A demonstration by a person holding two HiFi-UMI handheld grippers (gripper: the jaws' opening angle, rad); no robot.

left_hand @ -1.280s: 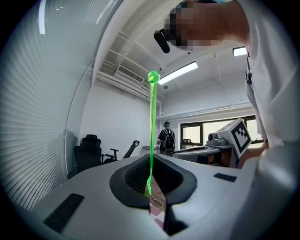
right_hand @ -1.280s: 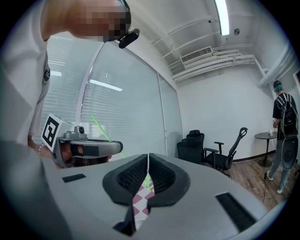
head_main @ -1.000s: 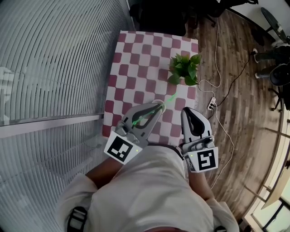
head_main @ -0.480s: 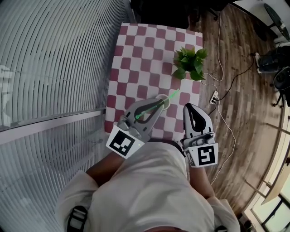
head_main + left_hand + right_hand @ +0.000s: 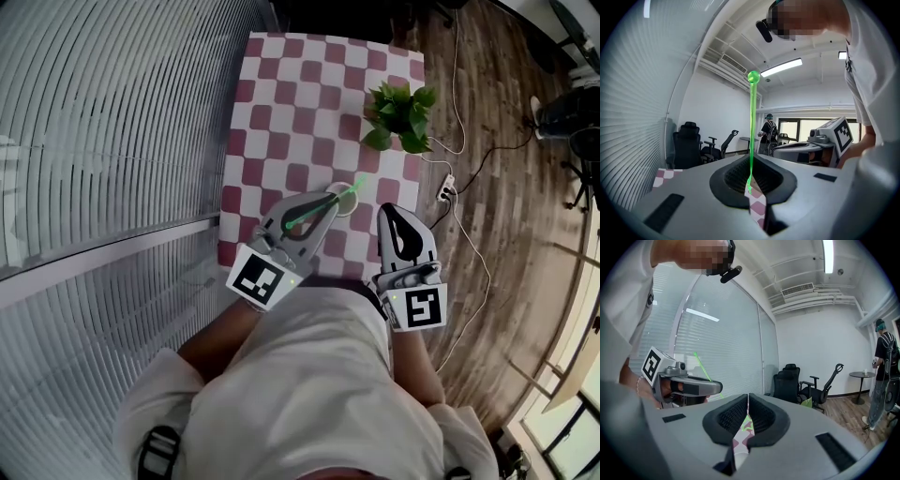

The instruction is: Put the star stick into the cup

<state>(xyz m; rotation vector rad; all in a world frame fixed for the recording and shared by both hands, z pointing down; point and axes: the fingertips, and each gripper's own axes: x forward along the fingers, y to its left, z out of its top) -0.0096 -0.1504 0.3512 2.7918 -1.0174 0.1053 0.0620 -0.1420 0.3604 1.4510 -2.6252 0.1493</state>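
Note:
A thin green stick (image 5: pixel 349 190) juts out past the tips of my left gripper (image 5: pixel 326 214), which is shut on it. In the left gripper view the stick (image 5: pixel 752 131) rises from the closed jaws (image 5: pixel 750 190) to a small ball on top. The white cup (image 5: pixel 345 207) stands on the checkered table (image 5: pixel 281 112) right under the left gripper's tips, and the stick crosses over its rim. My right gripper (image 5: pixel 393 212) hovers beside the cup on the right, shut (image 5: pixel 746 420). A faint green shape shows through its slit; what it is I cannot tell.
A potted green plant (image 5: pixel 401 112) stands at the table's right edge, beyond the cup. A glass wall with blinds (image 5: pixel 112 141) runs along the left. On the wooden floor to the right lie a power strip (image 5: pixel 447 190) and cables. Office chairs (image 5: pixel 686 140) and a person (image 5: pixel 881 376) stand far off.
The left gripper with the stick has drifted slightly forward and right over the table. The stick's free end has lifted a little. The right gripper has stayed beside it.

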